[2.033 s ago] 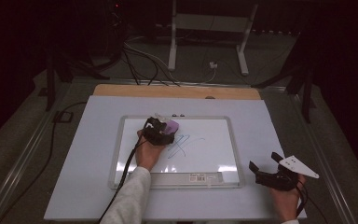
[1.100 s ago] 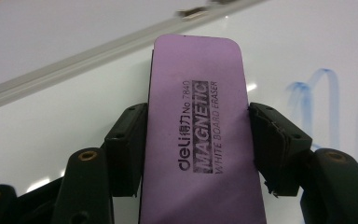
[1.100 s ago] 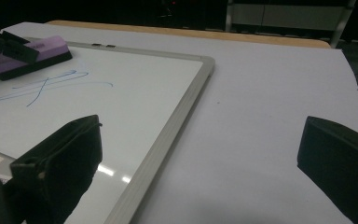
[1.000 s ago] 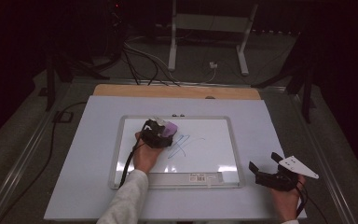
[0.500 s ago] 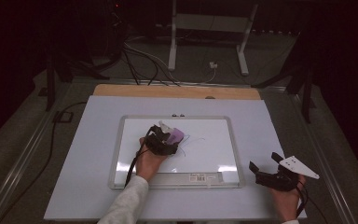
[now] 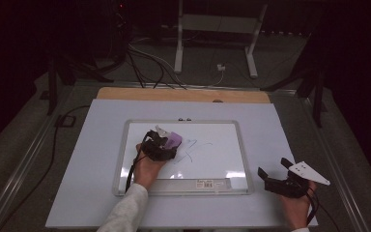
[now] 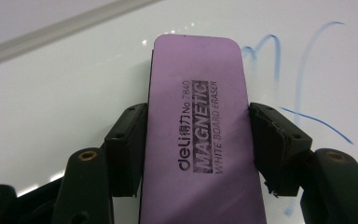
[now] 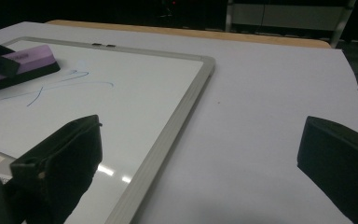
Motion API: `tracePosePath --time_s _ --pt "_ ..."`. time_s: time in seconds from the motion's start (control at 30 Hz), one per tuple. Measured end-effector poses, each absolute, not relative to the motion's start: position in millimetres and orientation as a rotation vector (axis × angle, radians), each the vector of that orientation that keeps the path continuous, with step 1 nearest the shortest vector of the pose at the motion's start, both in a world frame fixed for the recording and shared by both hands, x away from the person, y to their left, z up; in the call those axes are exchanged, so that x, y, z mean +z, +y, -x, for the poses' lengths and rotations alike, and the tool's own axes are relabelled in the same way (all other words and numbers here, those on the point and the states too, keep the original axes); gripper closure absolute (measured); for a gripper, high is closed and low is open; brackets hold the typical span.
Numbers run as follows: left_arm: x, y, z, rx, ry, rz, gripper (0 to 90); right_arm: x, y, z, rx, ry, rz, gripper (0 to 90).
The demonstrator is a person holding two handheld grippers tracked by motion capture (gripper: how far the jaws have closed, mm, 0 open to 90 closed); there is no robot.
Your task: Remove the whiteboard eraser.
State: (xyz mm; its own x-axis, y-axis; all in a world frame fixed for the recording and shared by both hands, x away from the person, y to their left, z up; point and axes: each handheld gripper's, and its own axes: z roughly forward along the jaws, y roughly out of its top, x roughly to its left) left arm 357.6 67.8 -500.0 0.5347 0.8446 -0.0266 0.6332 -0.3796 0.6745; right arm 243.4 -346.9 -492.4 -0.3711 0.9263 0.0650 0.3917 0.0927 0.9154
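Note:
A purple magnetic whiteboard eraser (image 7: 196, 121) lies flat on the whiteboard (image 6: 212, 164), and my left gripper (image 6: 162, 145) is shut on its two long sides. Blue pen strokes (image 7: 303, 88) run just beyond the eraser's far right corner; the same strokes (image 6: 195, 147) sit mid-board in the high view. The eraser (image 8: 16, 67) also lies at the left edge of the right gripper view, beside the blue strokes (image 8: 60, 84). My right gripper (image 6: 276, 175) rests open on the table off the board's right front corner, with nothing between its fingers (image 8: 60, 158).
The whiteboard's grey frame (image 8: 168, 135) lies on a white table sheet (image 6: 280, 130), with a wooden strip (image 6: 183, 94) along the far edge. A barcode label (image 6: 211, 183) sits on the board's front rim. Cables (image 6: 145, 55) and a stand's legs cross the floor beyond the table.
My left gripper has slid the eraser to the right and a little toward me across the board, closer to the blue strokes. The right gripper has stayed in place.

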Motion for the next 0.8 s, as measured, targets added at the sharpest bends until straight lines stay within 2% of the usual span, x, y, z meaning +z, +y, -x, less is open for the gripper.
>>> tracePosePath --time_s 0.4,0.53,0.8 --pt "-501 48 -326 0.392 1.105 -2.157 41.7 -493 -347 -243 1.254 1.826 -1.292 0.3" --pt "-501 51 -328 0.372 1.112 -2.148 41.7 -492 -347 -243 1.256 1.824 -1.293 0.3" --pt "-500 65 -344 0.461 1.201 -2.134 41.8 -492 -349 -243 1.256 1.821 -1.295 0.3"
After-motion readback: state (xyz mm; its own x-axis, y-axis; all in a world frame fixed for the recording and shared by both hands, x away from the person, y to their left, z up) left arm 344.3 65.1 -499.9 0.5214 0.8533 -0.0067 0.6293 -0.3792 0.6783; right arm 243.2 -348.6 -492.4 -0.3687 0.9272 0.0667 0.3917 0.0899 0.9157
